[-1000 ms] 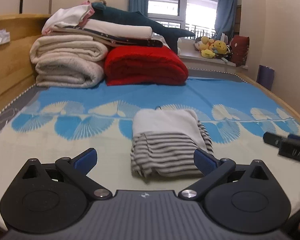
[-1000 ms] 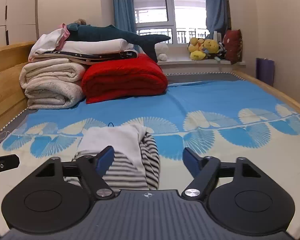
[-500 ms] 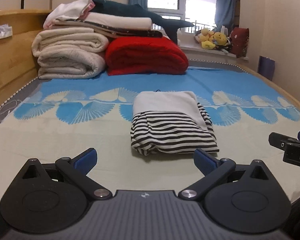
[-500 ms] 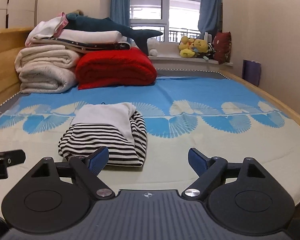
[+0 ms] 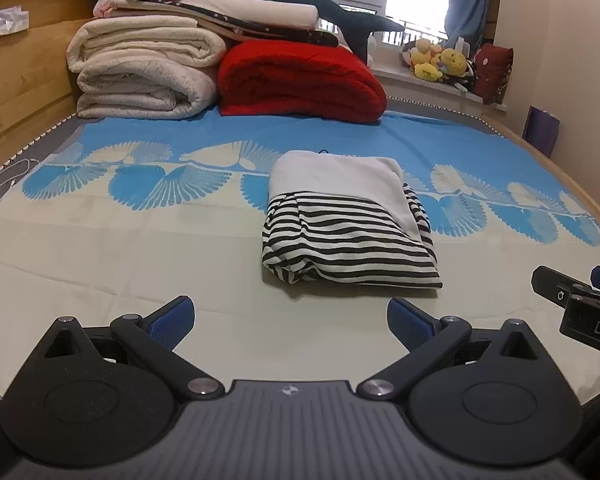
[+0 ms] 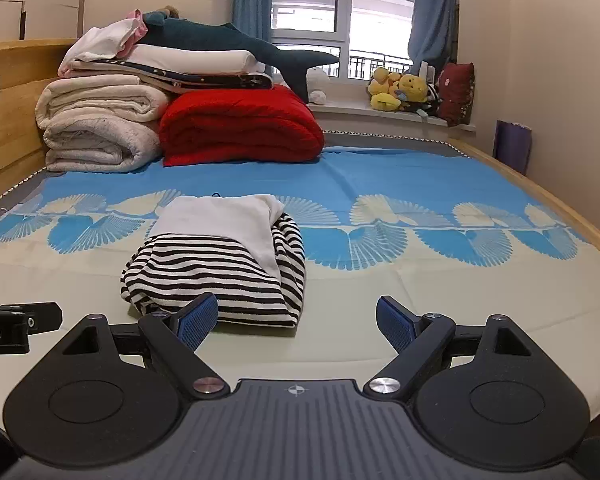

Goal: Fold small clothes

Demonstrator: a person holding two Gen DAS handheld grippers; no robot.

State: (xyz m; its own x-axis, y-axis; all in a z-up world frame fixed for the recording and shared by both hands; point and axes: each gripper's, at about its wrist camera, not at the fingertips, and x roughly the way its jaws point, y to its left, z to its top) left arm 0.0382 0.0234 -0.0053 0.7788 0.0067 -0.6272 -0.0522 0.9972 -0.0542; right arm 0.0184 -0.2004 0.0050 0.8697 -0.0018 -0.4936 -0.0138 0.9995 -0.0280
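Surface: a bed with a wooden frame, covered by a sheet that is cream on the near part and bright blue farther back, with a band of blue fan-shaped prints where the two meet.

Task item: a folded garment, black-and-white striped with a plain white panel folded over its top, lies flat on the cream part of the sheet near the middle of the bed (its far edge reaches the fan band).

Left tool: jaws wide apart, nothing between them, just short of the garment's near edge and clear of it.

Right tool: jaws wide apart and empty; its left blue pad overlaps the garment's near right corner in the right wrist view, contact not clear.

Far end of the bed: rolled cream blankets, a folded red quilt beside them, white bedding and a dark plush shark stacked on top.

Room: window with blue curtains, plush toys on the sill, pale walls.
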